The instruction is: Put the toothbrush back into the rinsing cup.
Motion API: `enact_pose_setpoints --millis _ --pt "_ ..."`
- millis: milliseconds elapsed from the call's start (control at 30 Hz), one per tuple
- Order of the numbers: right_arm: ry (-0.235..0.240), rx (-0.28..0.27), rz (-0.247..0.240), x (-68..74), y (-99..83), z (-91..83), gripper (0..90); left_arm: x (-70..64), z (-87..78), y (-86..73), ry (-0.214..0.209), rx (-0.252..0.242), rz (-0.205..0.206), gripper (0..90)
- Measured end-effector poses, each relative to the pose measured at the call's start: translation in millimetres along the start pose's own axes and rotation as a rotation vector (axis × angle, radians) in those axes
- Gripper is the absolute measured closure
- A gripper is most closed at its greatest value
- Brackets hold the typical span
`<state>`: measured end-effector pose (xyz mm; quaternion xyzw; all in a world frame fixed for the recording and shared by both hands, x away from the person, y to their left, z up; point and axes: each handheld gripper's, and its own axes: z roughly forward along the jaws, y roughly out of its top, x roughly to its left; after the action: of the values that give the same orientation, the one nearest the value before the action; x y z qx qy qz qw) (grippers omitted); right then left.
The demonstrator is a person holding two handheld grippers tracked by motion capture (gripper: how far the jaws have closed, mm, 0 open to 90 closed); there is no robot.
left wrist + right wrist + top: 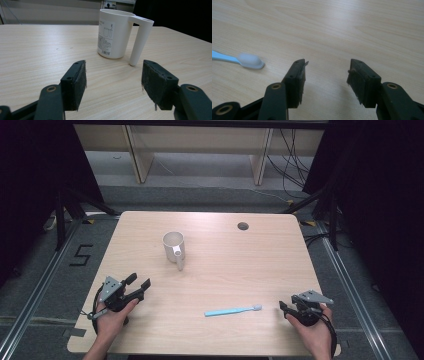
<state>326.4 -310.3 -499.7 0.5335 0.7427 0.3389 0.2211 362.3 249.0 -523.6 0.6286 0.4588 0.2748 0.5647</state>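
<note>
The high view showed one wooden table (225,270) carrying one white cup (174,247) in the upper centre of the frame and one light-blue toothbrush (232,311) lying flat in the lower centre. The left gripper (139,282) sat at the lower left, the right gripper (283,306) at the lower right, each held in one hand. The toothbrush head pointed toward the right gripper and lay near it, not touching; the cup stood well apart from both.

The left gripper view added detail that the high view lacked: a printed label (106,38) on the cup (113,35) wall and a straight handle (140,42) reaching down to the tabletop, at upper centre of the frame. The left gripper (113,83) had its jaws spread wide, released, with nothing between them.

The right gripper view showed the toothbrush (247,60) bristle end at the left edge of the frame, blurred, left of the jaws. The right gripper (325,75) was likewise released, jaws apart over bare wood, holding nothing.

Count: two grippers, one cup, one toothbrush.
</note>
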Motion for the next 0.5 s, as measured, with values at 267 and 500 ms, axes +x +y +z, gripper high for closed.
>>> enact_pose_setpoints --millis 267,500 --pt "0.007 0.033 -0.075 -0.2 3.5 -1.9 47.3 -0.5 1.3 0.4 0.002 0.006 0.003 35.1" --pt "0.016 0.034 -0.152 -3.9 10.0 -4.3 47.6 0.2 1.6 0.5 -0.007 0.002 0.015 34.5"
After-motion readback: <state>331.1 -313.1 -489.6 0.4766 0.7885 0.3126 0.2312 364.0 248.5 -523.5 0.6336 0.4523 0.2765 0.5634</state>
